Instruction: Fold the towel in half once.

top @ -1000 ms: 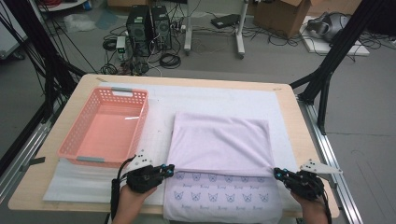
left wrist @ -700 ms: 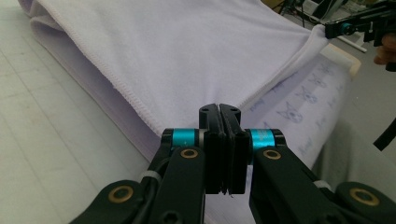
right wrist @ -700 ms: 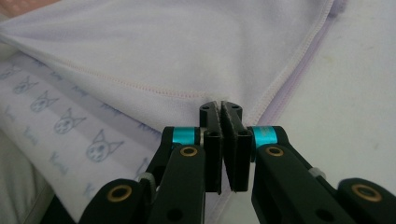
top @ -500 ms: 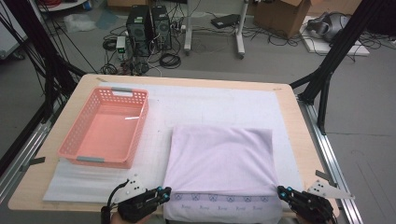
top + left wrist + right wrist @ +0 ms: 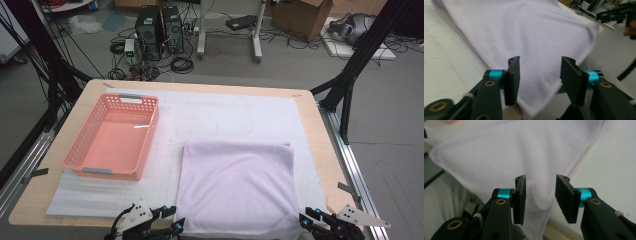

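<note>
Left gripper view: tongs (image 5: 540,72) gape wide, empty, over lilac cloth (image 5: 529,35).

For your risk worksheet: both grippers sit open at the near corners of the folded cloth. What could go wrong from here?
1. The folded lilac cloth overhangs the near edge of the table, so it may slide off.
2. The left gripper and right gripper are open, with cloth between the fingers; closing could catch one layer only and undo the fold.

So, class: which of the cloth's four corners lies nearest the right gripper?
The near right corner of the folded lilac cloth, at the table's front edge; the open right gripper sits just beside it.
</note>
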A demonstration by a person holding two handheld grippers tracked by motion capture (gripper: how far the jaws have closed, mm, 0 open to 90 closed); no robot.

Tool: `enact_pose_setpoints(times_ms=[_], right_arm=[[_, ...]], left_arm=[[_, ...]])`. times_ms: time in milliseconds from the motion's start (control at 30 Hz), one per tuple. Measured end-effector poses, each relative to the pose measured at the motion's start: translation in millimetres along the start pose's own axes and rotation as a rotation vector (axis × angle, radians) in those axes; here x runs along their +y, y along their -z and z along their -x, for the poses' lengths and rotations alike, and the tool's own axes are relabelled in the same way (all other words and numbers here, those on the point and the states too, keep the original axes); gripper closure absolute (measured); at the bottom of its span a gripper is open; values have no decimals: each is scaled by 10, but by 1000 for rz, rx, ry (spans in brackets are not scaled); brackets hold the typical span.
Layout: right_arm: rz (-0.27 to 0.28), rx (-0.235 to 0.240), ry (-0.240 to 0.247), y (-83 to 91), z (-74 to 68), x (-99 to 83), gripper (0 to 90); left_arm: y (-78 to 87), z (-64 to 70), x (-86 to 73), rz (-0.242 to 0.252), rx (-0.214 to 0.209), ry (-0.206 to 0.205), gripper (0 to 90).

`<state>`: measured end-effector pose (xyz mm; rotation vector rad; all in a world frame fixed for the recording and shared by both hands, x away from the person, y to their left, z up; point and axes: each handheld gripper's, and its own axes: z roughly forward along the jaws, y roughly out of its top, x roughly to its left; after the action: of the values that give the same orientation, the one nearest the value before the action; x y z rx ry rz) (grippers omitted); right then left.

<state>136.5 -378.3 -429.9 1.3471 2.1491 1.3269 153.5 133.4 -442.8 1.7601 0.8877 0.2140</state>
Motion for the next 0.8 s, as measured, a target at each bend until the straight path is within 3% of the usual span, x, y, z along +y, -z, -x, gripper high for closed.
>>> enact_pose_setpoints(times_ms=[100,233,467,600,800], right_arm=[[21,-34,-3,-43,27,51,553],[17,-60,4,-133,65,109,550],[17,-82,1,-286,174,229,549],[2,-84,20,-379,238,284,564],[-19,-126,46,-552,345,413,572]], left_arm=[[-32,-123,51,35,49,28,442],[-93,-255,123,45,75,47,443],[-272,-443,233,34,97,57,441],[-384,-542,309,27,100,61,443],[-599,-711,502,23,114,61,445]])
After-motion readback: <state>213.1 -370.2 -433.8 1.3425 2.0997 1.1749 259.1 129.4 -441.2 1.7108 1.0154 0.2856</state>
